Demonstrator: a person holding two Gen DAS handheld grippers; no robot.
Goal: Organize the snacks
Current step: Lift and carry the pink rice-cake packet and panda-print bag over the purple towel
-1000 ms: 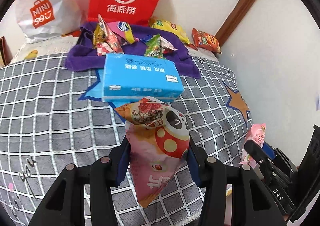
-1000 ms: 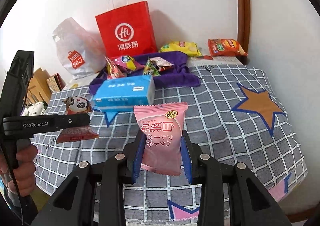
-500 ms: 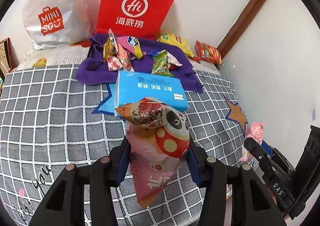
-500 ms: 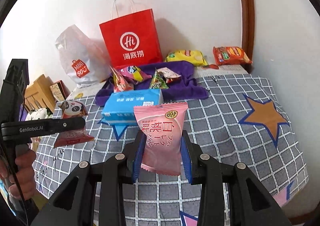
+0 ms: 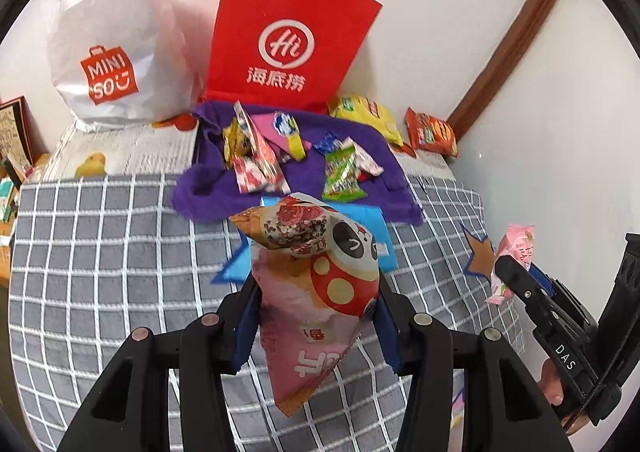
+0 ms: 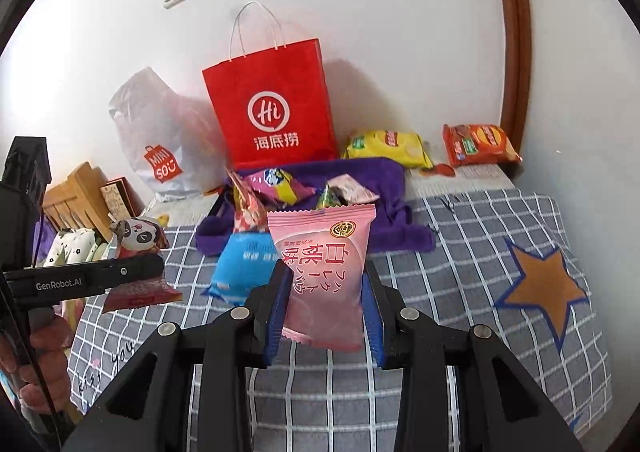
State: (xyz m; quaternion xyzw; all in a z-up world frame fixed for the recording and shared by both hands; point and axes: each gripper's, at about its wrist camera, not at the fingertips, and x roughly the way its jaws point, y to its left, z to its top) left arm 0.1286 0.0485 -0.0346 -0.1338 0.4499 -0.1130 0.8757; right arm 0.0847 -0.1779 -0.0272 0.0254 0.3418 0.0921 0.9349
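Snacks fill both grippers: left gripper [image 5: 316,312] fingers clamp the panda packet [image 5: 316,284], right gripper [image 6: 324,304] fingers clamp the pink peach packet [image 6: 324,272], both upright. Straight ahead, beyond the blue box [image 6: 244,264], lies the purple cloth [image 5: 360,155] snack pile.

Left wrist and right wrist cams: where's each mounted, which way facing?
Left wrist: on the left gripper, facing the red paper bag; fingers clamp the panda snack packet; right gripper at right edge.
Right wrist: on the right gripper, facing the same wall; fingers clamp the pink peach packet; left gripper at left.
Shared: bag, purple cloth.
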